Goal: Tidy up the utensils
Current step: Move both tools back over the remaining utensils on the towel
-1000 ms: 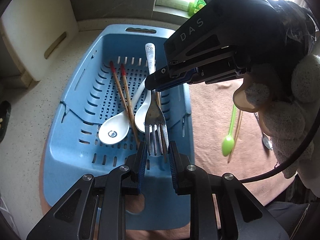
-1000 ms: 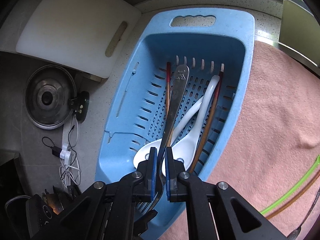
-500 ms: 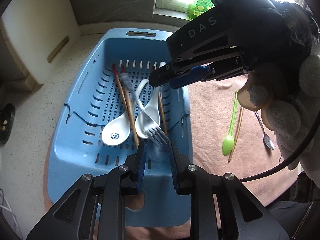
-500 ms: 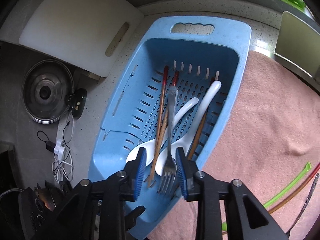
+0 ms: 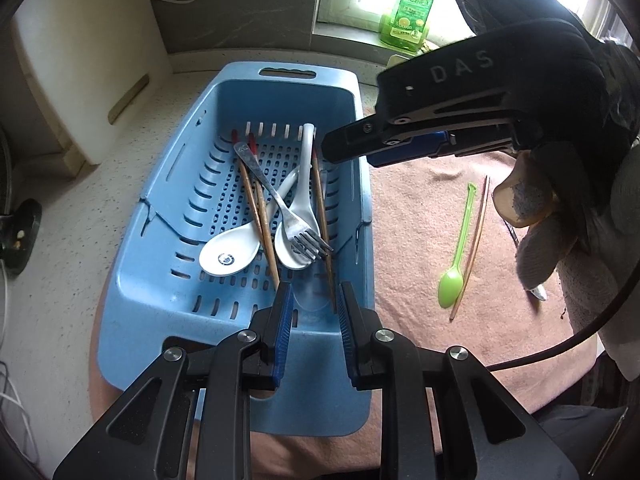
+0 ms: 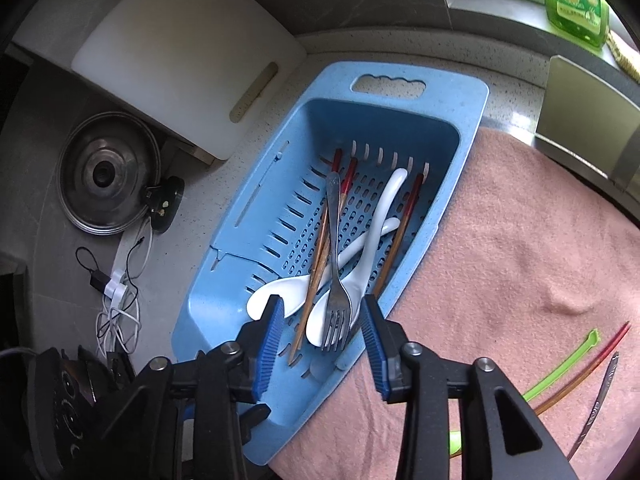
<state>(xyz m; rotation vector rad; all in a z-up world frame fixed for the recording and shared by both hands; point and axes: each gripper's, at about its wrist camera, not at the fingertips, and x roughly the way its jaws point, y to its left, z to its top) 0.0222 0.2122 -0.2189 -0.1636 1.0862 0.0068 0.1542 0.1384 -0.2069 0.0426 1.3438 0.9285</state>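
1. The blue basket (image 5: 168, 216) sits on the speckled counter, its right edge just beside the pink towel (image 5: 420, 216), its handle slot at the far end.
2. Inside it the metal fork (image 5: 280, 208) lies loose and slantwise, handle toward the far left corner, tines resting on the bowl of a white spoon (image 5: 298, 216) near the right wall.
3. A second white spoon (image 5: 228, 256) lies with its bowl toward the near left of the basket floor, and red-tipped chopsticks (image 5: 256, 208) run lengthwise under the fork; one more chopstick lies along the right wall.
4. The right gripper (image 6: 322, 316) hangs over the near end of the basket with its jaws opening; the fork's tines show between the blue pads, but the pads are apart from it and grip nothing.
5. The left gripper (image 5: 312, 304) hovers over the basket's near end, jaws narrowly parted, nothing between them.
6. On the towel, well clear of the basket, lie a green spoon (image 5: 456, 256), a lone chopstick (image 5: 474, 240) just beside it, and a metal spoon partly hidden by the gloved hand (image 5: 568, 216).
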